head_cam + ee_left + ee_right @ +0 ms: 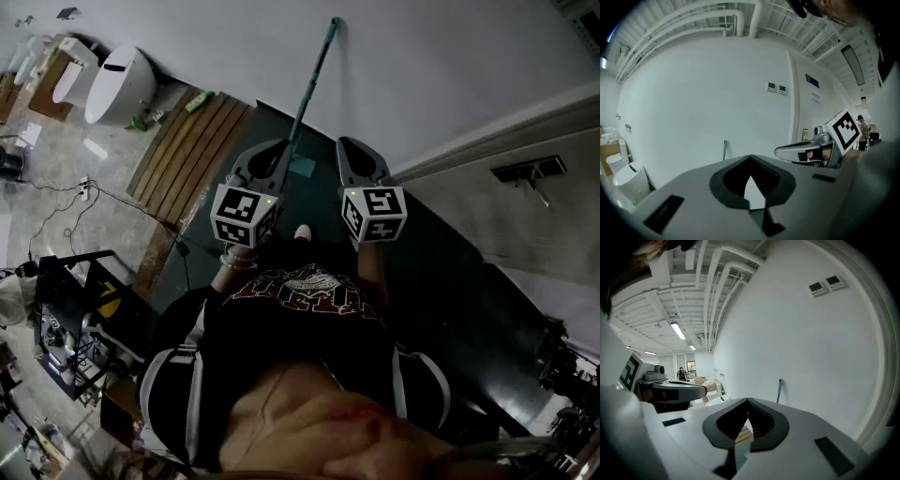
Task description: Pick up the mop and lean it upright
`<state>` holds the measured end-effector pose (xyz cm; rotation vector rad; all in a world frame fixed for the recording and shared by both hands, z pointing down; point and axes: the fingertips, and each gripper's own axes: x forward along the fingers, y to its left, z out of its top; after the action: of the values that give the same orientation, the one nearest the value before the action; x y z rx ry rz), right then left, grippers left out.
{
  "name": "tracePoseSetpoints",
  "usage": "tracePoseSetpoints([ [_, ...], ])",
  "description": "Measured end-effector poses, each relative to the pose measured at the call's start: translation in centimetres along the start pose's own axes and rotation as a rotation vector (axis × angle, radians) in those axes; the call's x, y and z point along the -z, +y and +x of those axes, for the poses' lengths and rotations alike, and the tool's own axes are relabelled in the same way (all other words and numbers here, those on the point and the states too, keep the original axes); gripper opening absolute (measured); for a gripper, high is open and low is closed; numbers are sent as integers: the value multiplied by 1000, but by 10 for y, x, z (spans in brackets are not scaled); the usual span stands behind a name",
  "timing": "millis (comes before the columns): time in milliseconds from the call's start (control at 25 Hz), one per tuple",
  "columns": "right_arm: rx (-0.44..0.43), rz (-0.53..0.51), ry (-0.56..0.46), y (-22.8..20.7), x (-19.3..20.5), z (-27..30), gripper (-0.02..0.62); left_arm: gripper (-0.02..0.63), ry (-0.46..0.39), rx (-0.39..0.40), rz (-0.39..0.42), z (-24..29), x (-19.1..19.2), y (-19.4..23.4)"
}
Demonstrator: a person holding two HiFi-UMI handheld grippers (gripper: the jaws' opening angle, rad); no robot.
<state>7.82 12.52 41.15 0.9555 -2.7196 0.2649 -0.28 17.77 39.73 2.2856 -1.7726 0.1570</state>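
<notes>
Shirt: a black shirt (305, 309) with a pale print filled the near foreground, the person's arms reaching forward past it.
Left gripper: the left gripper (751, 158) had its jaws brought together, with nothing between them; only bare wall showed through the notch behind the tips.
Right gripper: the right gripper (747, 401) was likewise closed and empty, with wooden slats and floor visible past its pads.
Mop: the mop (314, 80) stood at the far edge of the dark floor mat (450, 281), its top resting on the white wall (450, 66).
Long axis: nearly upright, tipped a little so that the handle rose from the mop head (302, 167) towards the wall.
Direction from the tools: straight ahead, showing between the two gripper tips in the head view and apart from both.
Nearer hand: the left, by my reckoning, since the lower handle passed just beside its tip.
Materials: a thin, smooth, teal pole, probably slippery; a flat, pale teal head; ribbed dark pads set in grey plastic jaws.
Stage: the mop looked already leaned up, so little seemed left to do.
Surroundings: a slatted wooden board (192, 150) lay along the mat's left edge, with a white toilet (117, 84) beyond it.
</notes>
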Motion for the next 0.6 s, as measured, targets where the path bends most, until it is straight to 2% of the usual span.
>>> tracePoseSetpoints([
  [600, -32, 4, -11, -30, 3, 0, 20, 46, 2, -41, -20, 18, 5, -12],
])
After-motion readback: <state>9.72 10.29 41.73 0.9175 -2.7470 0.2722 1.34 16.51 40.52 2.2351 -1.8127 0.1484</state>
